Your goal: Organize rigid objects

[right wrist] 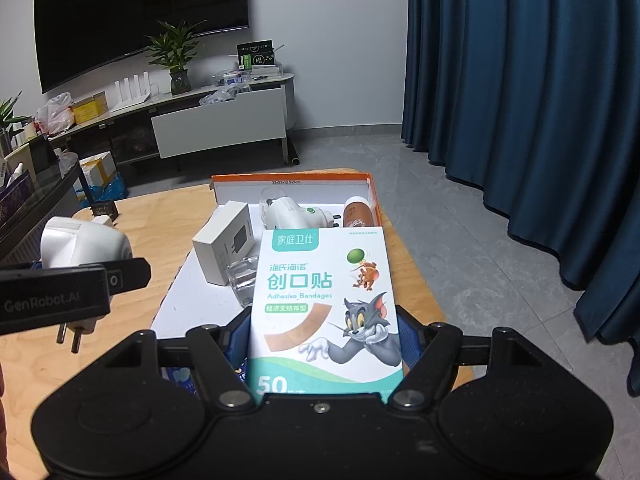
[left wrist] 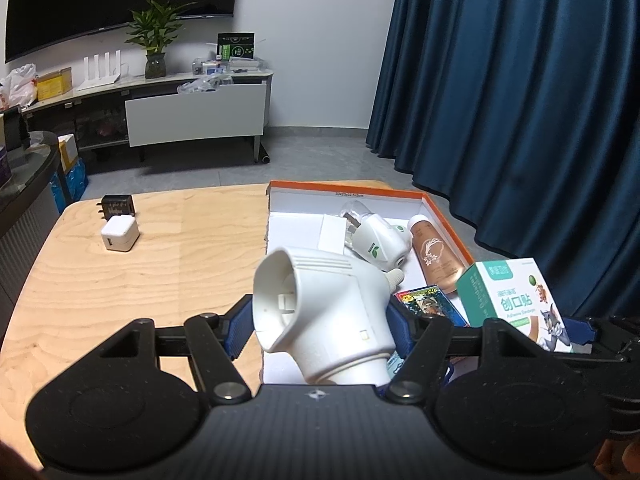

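My left gripper (left wrist: pixel 319 326) is shut on a white plug adapter (left wrist: pixel 320 304), held above the near left edge of the orange-rimmed box (left wrist: pixel 344 188). From the right wrist view the same adapter (right wrist: pixel 84 244) shows its two prongs hanging down. My right gripper (right wrist: pixel 322 342) is shut on a box of adhesive bandages (right wrist: pixel 324 288) with a cartoon cat on it, over the box's near end. The bandage box (left wrist: pixel 516 304) also shows at the right of the left wrist view.
The orange-rimmed box (right wrist: pixel 292 178) holds a white plug-in device (right wrist: pixel 292 212), a brown tube (right wrist: pixel 357 212), a small white carton (right wrist: pixel 226 244), a clear item (right wrist: pixel 242 280) and a colourful pack (left wrist: pixel 428 304). A white charger cube (left wrist: pixel 119 235) and black charger (left wrist: pixel 117 205) lie on the wooden table (left wrist: pixel 120 288).
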The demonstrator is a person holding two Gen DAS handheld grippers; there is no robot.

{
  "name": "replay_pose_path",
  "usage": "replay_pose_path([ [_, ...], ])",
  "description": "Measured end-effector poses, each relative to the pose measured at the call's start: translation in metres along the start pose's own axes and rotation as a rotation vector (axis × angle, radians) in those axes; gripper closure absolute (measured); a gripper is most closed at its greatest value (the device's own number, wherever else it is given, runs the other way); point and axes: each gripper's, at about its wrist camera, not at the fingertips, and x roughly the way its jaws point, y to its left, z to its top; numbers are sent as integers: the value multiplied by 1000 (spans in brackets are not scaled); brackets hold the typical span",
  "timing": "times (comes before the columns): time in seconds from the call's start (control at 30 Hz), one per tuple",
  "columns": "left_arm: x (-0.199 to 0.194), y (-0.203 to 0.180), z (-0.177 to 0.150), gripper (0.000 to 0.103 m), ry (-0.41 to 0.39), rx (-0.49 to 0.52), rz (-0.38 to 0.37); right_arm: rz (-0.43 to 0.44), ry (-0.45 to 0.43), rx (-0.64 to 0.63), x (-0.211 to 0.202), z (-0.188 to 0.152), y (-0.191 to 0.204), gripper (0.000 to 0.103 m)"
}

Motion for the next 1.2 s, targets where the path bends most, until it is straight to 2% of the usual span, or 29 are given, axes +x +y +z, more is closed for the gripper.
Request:
replay_pose_path([
  [0.33,18,-8,11,35,0,29,-25,32,33,26,12,-3,-2,19],
  [0.77,38,-19,22,35,7,47,-72,74,22,97,35,40,-34,19],
  [1.2,51,-20,22,34,27,50,-86,75,41,85,68,66,-32,19],
])
